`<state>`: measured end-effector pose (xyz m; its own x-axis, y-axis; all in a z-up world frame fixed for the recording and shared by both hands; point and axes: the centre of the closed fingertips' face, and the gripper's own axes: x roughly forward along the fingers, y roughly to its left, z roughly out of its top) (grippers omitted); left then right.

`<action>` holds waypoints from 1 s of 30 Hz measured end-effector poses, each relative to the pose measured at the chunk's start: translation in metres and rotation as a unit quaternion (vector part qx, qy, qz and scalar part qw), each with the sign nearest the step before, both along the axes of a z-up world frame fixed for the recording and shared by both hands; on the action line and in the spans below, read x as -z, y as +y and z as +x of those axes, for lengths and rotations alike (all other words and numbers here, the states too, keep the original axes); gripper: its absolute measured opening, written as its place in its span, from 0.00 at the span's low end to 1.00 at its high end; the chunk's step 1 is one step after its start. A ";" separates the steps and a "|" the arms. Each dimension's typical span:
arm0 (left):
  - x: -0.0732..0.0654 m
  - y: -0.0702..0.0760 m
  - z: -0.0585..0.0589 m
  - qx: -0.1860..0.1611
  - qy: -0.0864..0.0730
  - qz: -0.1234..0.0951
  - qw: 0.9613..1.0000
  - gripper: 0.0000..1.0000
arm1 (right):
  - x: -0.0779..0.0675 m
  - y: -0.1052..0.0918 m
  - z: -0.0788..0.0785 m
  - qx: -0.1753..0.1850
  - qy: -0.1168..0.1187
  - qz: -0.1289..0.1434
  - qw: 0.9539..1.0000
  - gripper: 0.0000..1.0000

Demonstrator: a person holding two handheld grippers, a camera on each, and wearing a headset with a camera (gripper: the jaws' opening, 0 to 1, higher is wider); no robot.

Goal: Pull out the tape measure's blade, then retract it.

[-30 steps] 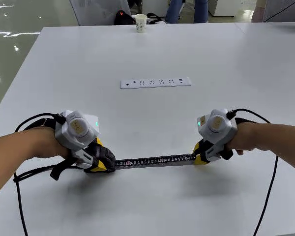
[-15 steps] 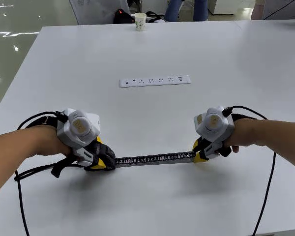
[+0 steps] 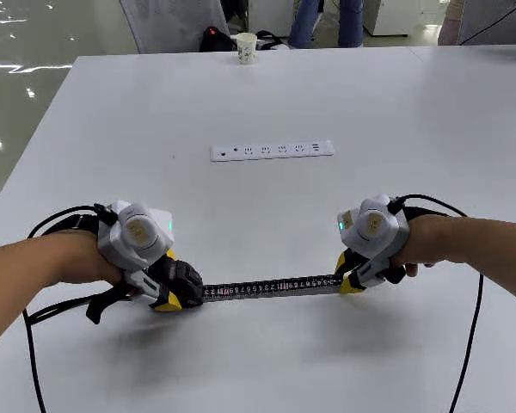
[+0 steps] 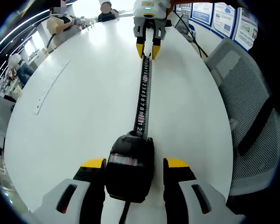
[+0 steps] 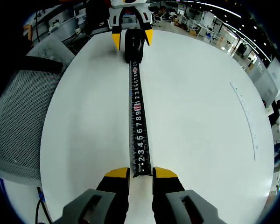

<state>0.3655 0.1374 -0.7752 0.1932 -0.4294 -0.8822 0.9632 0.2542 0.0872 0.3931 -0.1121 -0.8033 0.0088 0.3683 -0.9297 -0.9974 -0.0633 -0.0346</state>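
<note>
Hardly anything has shifted: left gripper (image 4: 135,164) clamps the tape measure (image 3: 182,280) by the worktop's (image 3: 284,86) near edge, while right gripper (image 5: 141,173) pinches the blade (image 5: 136,107) at its tip (keeping it stretched flat).

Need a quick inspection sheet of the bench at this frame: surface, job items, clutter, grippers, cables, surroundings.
Surface: white table, no marks seen.
Job's things: tape measure; blade pulled out, spanning between the grippers, numbers up.
Clutter: power strip mid-table; paper cup at the far edge.
Grippers: left gripper jaws closed on the tape measure; right gripper jaws closed on the blade's tip.
Cables: black cable trailing from each gripper.
Surroundings: mesh chair beside the table; people's legs beyond it.
</note>
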 end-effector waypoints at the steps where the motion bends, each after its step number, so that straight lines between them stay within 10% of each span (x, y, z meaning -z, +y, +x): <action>1: 0.000 0.000 -0.001 -0.001 0.001 -0.001 1.000 0.47 | 0.000 0.000 0.000 0.000 0.001 0.000 1.000 0.17; 30: -0.005 -0.002 -0.017 -0.069 0.042 -0.059 0.995 0.83 | -0.004 -0.007 -0.010 0.077 0.019 0.030 0.996 0.49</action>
